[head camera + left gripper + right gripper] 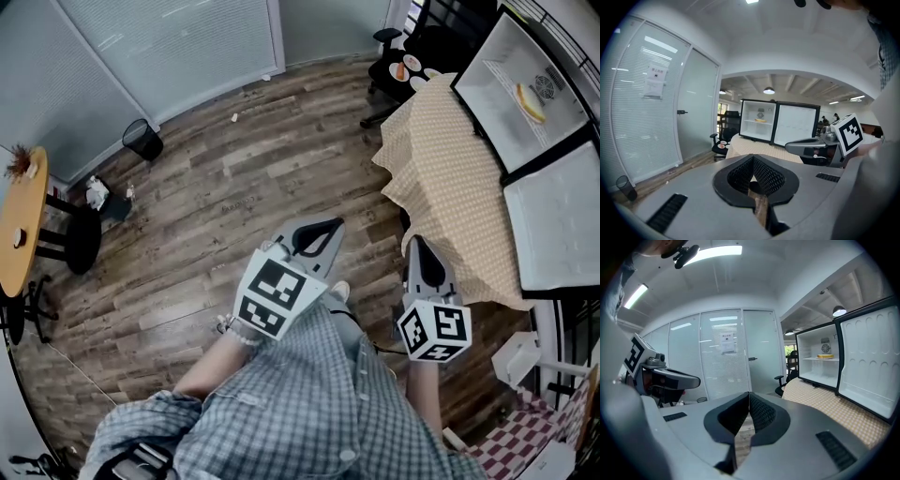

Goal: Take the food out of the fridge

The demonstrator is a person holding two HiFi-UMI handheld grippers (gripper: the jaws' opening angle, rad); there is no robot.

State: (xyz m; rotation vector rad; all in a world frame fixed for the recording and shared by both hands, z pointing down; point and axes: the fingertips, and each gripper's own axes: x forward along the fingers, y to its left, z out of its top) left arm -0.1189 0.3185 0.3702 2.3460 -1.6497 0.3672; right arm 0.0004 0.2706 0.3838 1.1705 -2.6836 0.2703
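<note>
Tablecloth under open fridge, food inside

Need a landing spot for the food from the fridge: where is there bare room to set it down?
The checked tablecloth is bare between its hanging edge and the open fridge with its door. The wood floor beside it gives wide passing room. Crowded: the chair at the far end, its seat taken up by plates.

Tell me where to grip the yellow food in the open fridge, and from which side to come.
Grip the yellow food at its middle, probably with the jaws across its narrow width. It lies long and flat on the shelf of the fridge, so come in level through the open front, beside the door that is swung aside.
</note>
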